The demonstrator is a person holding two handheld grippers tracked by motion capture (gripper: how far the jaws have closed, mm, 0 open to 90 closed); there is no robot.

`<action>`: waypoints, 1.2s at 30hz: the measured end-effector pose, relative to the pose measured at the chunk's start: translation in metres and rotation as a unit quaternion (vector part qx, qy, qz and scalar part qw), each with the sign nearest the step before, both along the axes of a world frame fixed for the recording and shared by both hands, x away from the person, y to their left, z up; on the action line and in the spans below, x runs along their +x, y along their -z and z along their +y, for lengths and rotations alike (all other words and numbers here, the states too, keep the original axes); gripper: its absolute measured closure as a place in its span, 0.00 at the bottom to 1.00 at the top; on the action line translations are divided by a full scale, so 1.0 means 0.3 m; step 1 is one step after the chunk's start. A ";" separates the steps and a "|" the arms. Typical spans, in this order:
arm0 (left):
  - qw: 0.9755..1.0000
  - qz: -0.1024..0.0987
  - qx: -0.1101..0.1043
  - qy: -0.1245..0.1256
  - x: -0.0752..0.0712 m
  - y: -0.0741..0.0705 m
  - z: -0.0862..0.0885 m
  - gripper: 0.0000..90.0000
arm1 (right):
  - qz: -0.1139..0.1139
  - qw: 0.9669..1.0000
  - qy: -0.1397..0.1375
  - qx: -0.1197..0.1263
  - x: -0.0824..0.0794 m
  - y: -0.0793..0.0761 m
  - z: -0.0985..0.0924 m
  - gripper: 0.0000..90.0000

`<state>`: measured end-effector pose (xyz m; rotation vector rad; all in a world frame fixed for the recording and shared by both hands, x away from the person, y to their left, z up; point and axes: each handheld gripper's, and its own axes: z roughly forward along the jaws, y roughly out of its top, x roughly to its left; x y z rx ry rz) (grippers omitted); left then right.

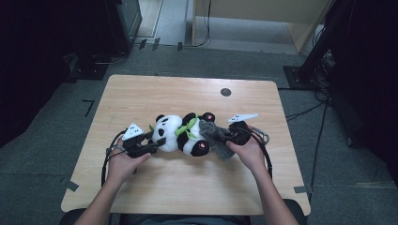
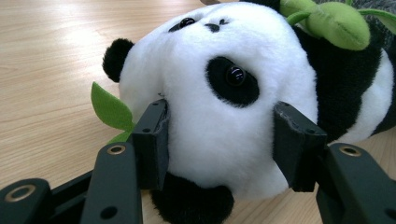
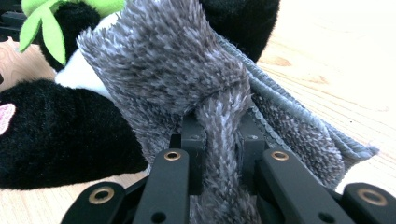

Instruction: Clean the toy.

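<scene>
Left gripper [image 2: 219, 140] squeezing the panda plush [image 1: 180, 131] by its white head at frame centre, right gripper [image 3: 223, 154] pinching the grey cloth [image 3: 187, 70] tight, cloth seemingly lying over the panda, bench [image 1: 187, 93] underneath.

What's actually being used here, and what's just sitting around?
In use:
- plush panda, its head clamped in the left gripper
- grey fuzzy cloth draped over the panda's lower half, a fold pinched in the right gripper
- wooden table they lie on

Just lying about:
- dark round disc at the table's far edge
- cables on the floor
</scene>
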<state>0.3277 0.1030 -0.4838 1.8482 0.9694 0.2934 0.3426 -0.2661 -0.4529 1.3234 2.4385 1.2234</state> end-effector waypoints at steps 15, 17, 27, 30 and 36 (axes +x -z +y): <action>1.000 0.001 -0.001 0.000 0.003 0.000 0.001 0.49 | -0.042 0.999 -0.004 0.006 -0.034 -0.111 -0.026 0.88; 1.000 0.001 0.000 -0.001 0.003 0.000 0.000 0.49 | -0.053 0.999 -0.008 0.011 -0.042 -0.138 -0.018 0.88; 1.000 -0.003 0.001 -0.003 -0.002 0.002 -0.001 0.49 | -0.073 0.997 -0.027 0.009 -0.009 -0.186 0.062 0.88; 1.000 -0.004 -0.001 -0.006 -0.005 0.004 -0.004 0.49 | -0.078 0.996 -0.037 0.007 0.010 -0.198 0.097 0.88; 1.000 -0.006 -0.002 -0.009 -0.009 0.006 -0.006 0.49 | -0.076 0.996 -0.051 -0.003 0.046 -0.193 0.163 0.88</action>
